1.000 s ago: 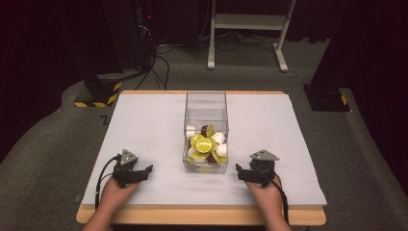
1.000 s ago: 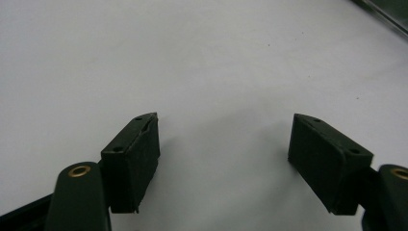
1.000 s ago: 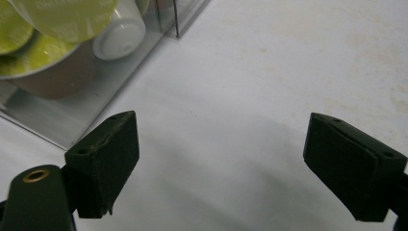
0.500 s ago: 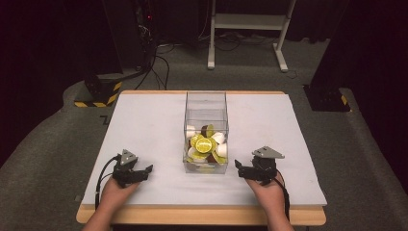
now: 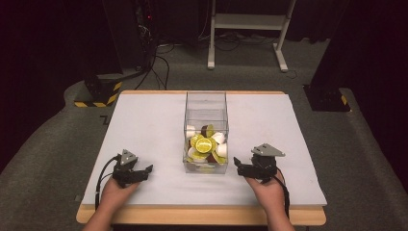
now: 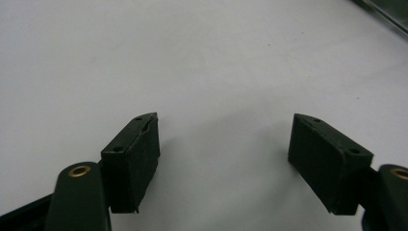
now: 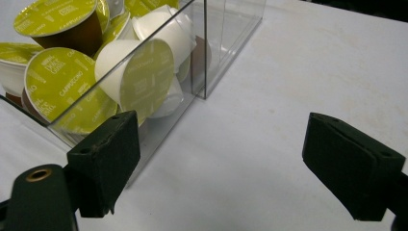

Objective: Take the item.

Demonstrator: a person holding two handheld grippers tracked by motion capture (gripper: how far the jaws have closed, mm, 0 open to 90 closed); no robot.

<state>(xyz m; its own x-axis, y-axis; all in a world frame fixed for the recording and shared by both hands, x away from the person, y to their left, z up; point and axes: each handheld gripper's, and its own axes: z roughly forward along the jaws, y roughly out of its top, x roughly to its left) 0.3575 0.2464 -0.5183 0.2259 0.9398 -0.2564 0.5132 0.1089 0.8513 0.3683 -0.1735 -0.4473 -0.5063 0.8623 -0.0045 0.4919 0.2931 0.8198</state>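
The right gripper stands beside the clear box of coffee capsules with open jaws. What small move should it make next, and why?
Probably lift the right gripper up toward the open top of the clear box. Its jaws are open and empty at table level, and the box wall stands between them and the capsules. The capsules can likely be reached only from above.

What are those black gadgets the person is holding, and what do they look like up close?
Each is a black hand-held gripper, left and right, with two blocky, pad-faced jaws on arms with brass-ringed holes. A grey three-cornered plate tops each, and a black cable trails back. No sleeves show.
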